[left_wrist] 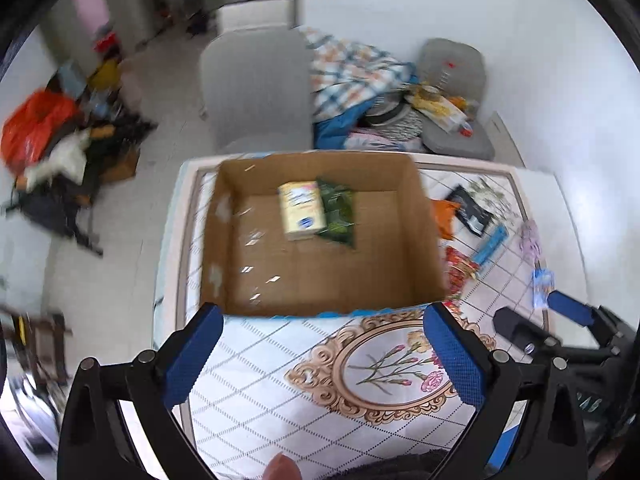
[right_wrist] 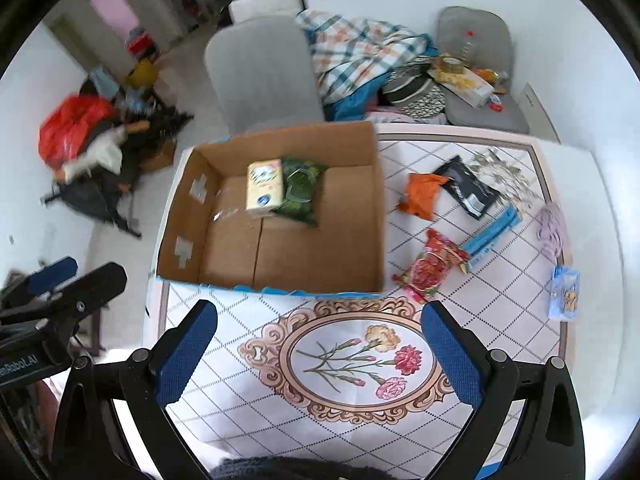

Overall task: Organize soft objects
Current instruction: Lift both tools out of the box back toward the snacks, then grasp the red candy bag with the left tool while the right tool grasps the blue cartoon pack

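Note:
An open cardboard box stands on the patterned table. Inside lie a yellow tissue pack and a green packet. To its right on the table lie an orange pouch, a black packet, a red snack bag, a blue strip pack, a lilac soft item and a small blue pack. My left gripper is open and empty before the box's near wall. My right gripper is open and empty above the floral medallion.
The table has a floral cloth. A grey chair stands behind the box; a plaid blanket and a second chair with clutter are at the back right. Bags and clothes lie on the floor at left.

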Tool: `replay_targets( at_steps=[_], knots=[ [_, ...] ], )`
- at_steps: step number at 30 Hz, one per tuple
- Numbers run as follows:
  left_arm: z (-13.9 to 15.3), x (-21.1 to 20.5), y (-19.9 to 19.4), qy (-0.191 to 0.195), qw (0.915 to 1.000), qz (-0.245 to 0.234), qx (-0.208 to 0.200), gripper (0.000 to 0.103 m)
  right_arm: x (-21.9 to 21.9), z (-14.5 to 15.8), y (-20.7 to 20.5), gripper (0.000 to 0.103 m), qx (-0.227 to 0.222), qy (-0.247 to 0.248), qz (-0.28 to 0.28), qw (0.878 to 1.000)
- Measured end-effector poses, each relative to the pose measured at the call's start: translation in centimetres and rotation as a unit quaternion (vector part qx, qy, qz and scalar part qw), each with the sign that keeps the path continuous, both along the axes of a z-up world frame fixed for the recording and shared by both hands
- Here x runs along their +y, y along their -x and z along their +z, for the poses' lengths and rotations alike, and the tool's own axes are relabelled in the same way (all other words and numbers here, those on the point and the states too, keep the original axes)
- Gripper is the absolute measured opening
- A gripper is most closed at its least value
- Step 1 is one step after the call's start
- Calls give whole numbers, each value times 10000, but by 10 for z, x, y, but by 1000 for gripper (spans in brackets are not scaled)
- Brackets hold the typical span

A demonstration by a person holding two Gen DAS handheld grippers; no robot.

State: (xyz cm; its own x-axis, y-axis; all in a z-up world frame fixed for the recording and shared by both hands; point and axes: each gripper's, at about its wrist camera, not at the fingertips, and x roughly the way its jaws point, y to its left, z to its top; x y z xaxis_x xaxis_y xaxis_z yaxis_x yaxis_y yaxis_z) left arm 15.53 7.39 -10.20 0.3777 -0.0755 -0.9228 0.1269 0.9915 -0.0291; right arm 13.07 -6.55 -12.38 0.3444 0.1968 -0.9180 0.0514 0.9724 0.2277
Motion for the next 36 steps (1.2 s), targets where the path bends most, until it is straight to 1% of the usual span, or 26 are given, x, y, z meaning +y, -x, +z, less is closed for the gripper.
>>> replay_targets(
  at_steps=[1,4,5,6,8,9,11,14,16,18,21,22,23,24,26,27,29,30,31,33,35,36],
  knots=[
    [-1,-19,-4,-70,9998,-183,-27,102,-20,-2,2,103,17,-77,-161,9998],
    [-11,-73,-18,-205,9976,-668,-1,102,-77,-10,3,103,193,-89,-619,9979],
    [-18,-93,-24,-211,9961,-858,57,102,-105,-16,6,103,275,-76,-869,9958],
    [-27,-115,-31,-265,9942,-1038,135,102,-125,-20,8,103,334,-92,-1026,9941],
    [-47,-155,-46,-399,9883,-1439,308,102,-168,-31,11,103,495,-58,-1324,9899],
    [-61,-179,-54,-521,9838,-1654,448,102,-197,-40,15,103,641,31,-1509,9865],
    [-94,-220,-69,-748,9738,-1983,829,102,-233,-53,17,103,833,77,-1681,9822],
    [-142,-260,-88,-992,9600,-2234,1368,102,-294,-82,24,103,1181,85,-1982,9730],
    [-180,-284,-98,-1223,9482,-2341,1765,102,-318,-97,26,103,1344,109,-2100,9684],
    [-209,-298,-102,-1484,9398,-2338,2002,102,-348,-118,25,103,1535,170,-2227,9626],
    [-247,-309,-105,-1719,9285,-2303,2350,102,-373,-145,18,103,1719,242,-2274,9582],
    [-260,-310,-107,-1764,9255,-2252,2483,102,-379,-154,14,103,1782,278,-2266,9571],
    [-268,-310,-108,-1790,9241,-2194,2565,102,-388,-170,8,103,1935,314,-2220,9551],
    [-278,-309,-109,-1791,9233,-2105,2667,102,-395,-184,1,103,2010,330,-2236,9532],
    [-293,-307,-110,-1702,9228,-1910,2881,102,-400,-203,-9,103,2081,307,-2155,9536],
    [-298,-306,-110,-1647,9224,-1851,2964,102,-404,-218,-15,103,2235,317,-2112,9510],
    [-311,-304,-110,-1504,9192,-1732,3200,102,-409,-243,-25,103,2410,264,-1995,9494],
    [-316,-304,-110,-1452,9181,-1688,3280,102,-410,-251,-28,103,2477,282,-1963,9483],
    [-320,-303,-110,-1447,9178,-1620,3324,102,-411,-259,-31,103,2538,297,-1926,9474],
    [-325,-301,-111,-1384,9207,-1524,3314,102,-414,-275,-37,103,2634,238,-1860,9463],
    [-328,-299,-108,-1279,9241,-1408,3315,97,-417,-286,-40,103,2711,213,-1827,9448],
    [-327,-298,-106,-1220,9256,-1346,3321,85,-418,-289,-40,103,2724,185,-1830,9444]
  ],
)
